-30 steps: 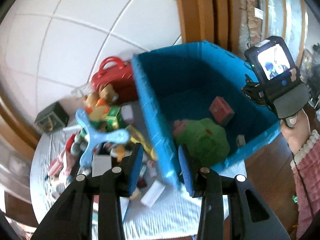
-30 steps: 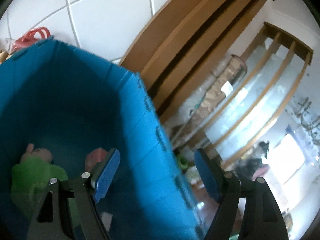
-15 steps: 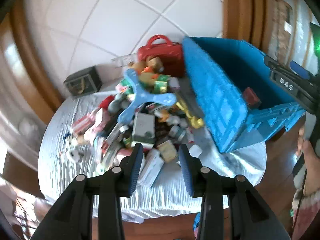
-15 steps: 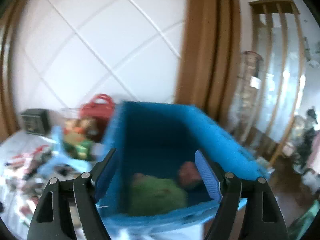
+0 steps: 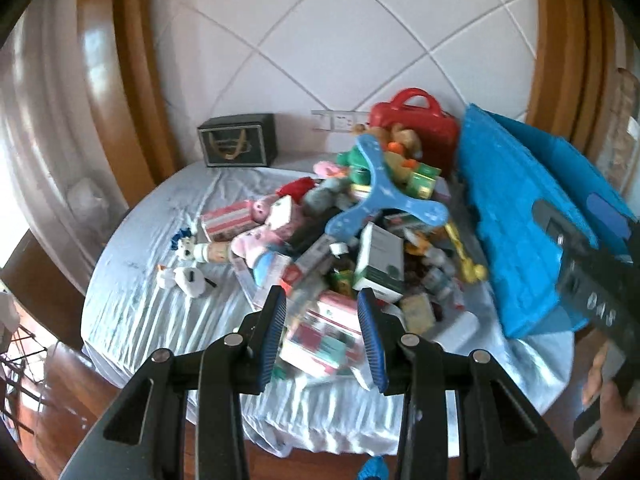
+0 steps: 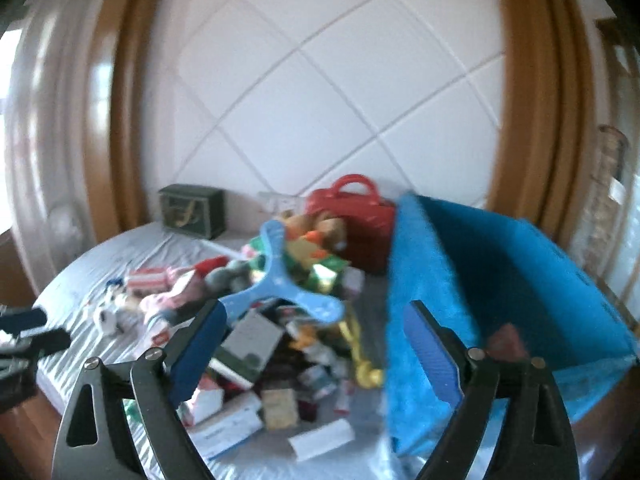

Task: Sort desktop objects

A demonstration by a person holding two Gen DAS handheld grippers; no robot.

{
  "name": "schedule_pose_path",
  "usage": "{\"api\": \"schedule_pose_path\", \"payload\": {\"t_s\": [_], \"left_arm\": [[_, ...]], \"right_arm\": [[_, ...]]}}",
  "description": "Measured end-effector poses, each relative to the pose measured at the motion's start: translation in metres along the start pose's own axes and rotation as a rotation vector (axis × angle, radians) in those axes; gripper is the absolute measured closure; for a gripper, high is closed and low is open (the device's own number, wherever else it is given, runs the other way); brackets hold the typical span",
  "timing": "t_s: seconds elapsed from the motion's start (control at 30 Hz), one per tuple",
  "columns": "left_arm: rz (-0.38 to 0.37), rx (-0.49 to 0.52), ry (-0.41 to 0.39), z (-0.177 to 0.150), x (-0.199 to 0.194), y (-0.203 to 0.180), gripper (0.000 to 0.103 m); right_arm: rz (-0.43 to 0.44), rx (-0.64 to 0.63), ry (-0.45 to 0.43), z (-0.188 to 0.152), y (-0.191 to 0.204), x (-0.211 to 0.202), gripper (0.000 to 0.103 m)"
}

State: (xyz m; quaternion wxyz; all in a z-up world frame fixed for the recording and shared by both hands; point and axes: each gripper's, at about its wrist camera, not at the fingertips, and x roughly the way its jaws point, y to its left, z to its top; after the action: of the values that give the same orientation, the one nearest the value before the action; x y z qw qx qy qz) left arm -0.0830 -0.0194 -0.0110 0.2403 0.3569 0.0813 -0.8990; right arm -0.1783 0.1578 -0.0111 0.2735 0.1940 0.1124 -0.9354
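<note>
Both views have swung away from the inside of the blue bin [image 5: 516, 216] toward the heap of toys and boxes [image 5: 352, 240] on the cloth-covered round table [image 5: 152, 312].

Left wrist view: the left gripper [image 5: 322, 334] hangs above the near edge of the heap with its 2 blue-padded jaws part-way apart and nothing clamped; a pink and white box [image 5: 324, 336] shows between them but lies on the table below. A blue 3-armed boomerang [image 5: 384, 200] tops the pile, with a red toy case [image 5: 416, 124] behind it and a dark box [image 5: 238, 144] by the wall. Smaller items in the heap are blurred and hard to name. At the right edge the right gripper's body [image 5: 592, 280] covers part of the bin, and the hand [image 5: 604, 384] holding it is cut off by the frame.

Right wrist view: everything is motion-blurred. The right gripper [image 6: 314, 354] is released, its jaws have just been opening, and nothing sits between them. The bin stands at the right, its near wall partly behind the right jaw; a reddish object [image 6: 506, 342] inside it cannot be made out. A dark piece of the other gripper is clipped at the left edge.
</note>
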Motion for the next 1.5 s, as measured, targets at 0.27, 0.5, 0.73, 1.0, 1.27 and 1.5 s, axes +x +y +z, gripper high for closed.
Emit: {"api": "schedule_pose_path", "payload": {"t_s": [0.27, 0.5, 0.73, 1.0, 1.27, 1.5], "left_arm": [[0.045, -0.055, -0.033, 0.009, 0.043, 0.014, 0.066], [0.068, -0.082, -0.024, 0.013, 0.07, 0.022, 0.066], [0.041, -0.095, 0.008, 0.019, 0.098, 0.049, 0.066], [0.008, -0.044, 0.019, 0.026, 0.128, 0.087, 0.066], [-0.025, 0.027, 0.062, 0.02, 0.157, 0.12, 0.066], [-0.075, 0.009, 0.138, 0.002, 0.179, 0.133, 0.066]], "right_arm": [[0.107, -0.085, 0.016, -0.006, 0.036, 0.058, 0.012], [0.169, -0.119, 0.039, -0.003, 0.049, 0.104, 0.012], [0.171, -0.124, 0.072, -0.002, 0.071, 0.131, 0.012], [0.137, -0.069, 0.123, -0.001, 0.098, 0.153, 0.012], [0.09, 0.007, 0.209, -0.02, 0.12, 0.171, 0.012], [0.047, 0.074, 0.304, -0.046, 0.115, 0.176, 0.005]]}}
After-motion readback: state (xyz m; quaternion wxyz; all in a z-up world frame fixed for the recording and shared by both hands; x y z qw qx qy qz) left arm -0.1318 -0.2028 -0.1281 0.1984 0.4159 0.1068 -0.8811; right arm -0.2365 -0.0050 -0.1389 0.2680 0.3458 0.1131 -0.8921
